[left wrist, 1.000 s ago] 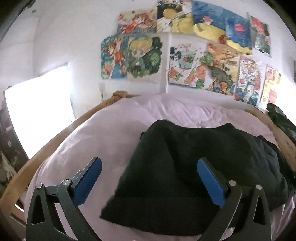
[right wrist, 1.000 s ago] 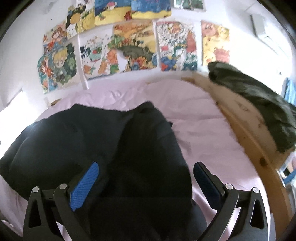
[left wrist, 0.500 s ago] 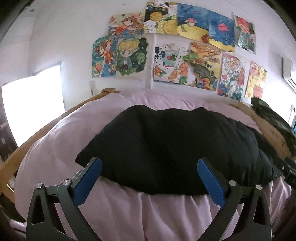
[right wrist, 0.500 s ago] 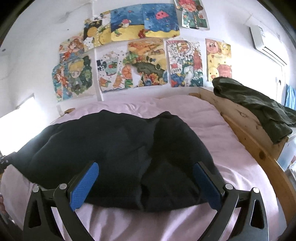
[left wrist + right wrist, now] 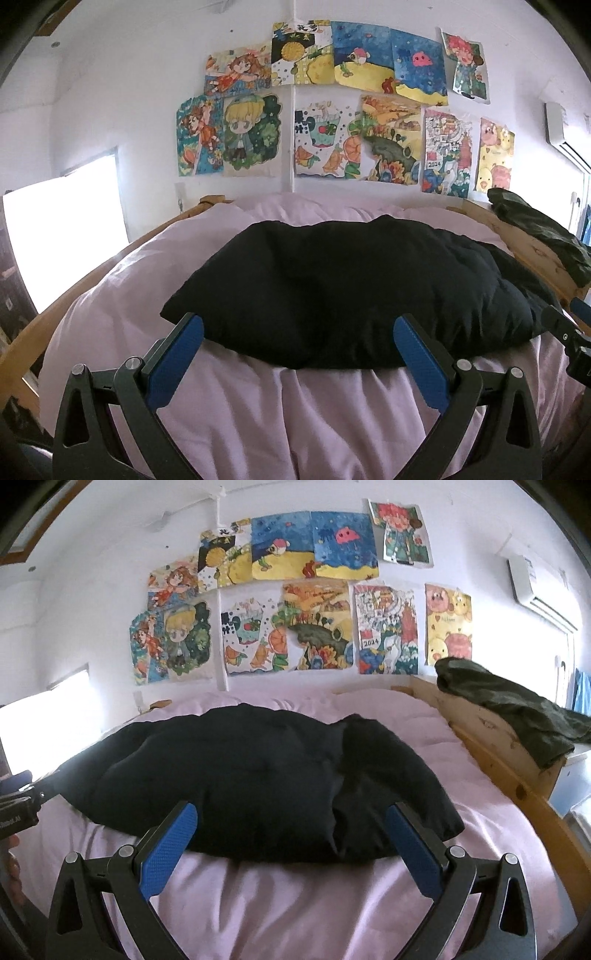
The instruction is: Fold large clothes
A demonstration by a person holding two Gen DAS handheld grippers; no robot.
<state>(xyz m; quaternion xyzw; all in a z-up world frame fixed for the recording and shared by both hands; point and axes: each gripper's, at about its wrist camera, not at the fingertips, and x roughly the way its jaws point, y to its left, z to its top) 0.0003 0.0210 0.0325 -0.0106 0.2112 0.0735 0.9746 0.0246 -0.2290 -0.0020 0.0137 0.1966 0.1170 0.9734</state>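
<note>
1. a wide bed under a pale lilac quilted cover (image 5: 332, 417) fills both wrist views, boxed in by a light pine bed frame (image 5: 491, 760) and backed by a white wall hung with bright children's paintings (image 5: 332, 110).

2. the task's garment, a large black padded jacket (image 5: 351, 295), lies across the middle of the cover in a thick, rounded bundle; in the right wrist view a flap doubles over its right-hand part (image 5: 388, 775), so it looks partly folded, not finished.

3. a second, dark olive crumpled garment (image 5: 517, 705) hangs over the pine rail at the right, well apart from the jacket.

4. the left gripper with blue-padded black fingers (image 5: 297, 360) hovers near the jacket's near edge, jaws wide apart and holding nothing.

5. the right gripper of the same make (image 5: 290, 843) hangs likewise before the near edge, jaws spread and empty.

6. the risk from here, as a judgement: the puffy filling may spring the bundle open, and a pinch that takes only the top layer would drag the fold askew; pads set too low could catch the lilac cover together with the cloth and pull it up.
</note>
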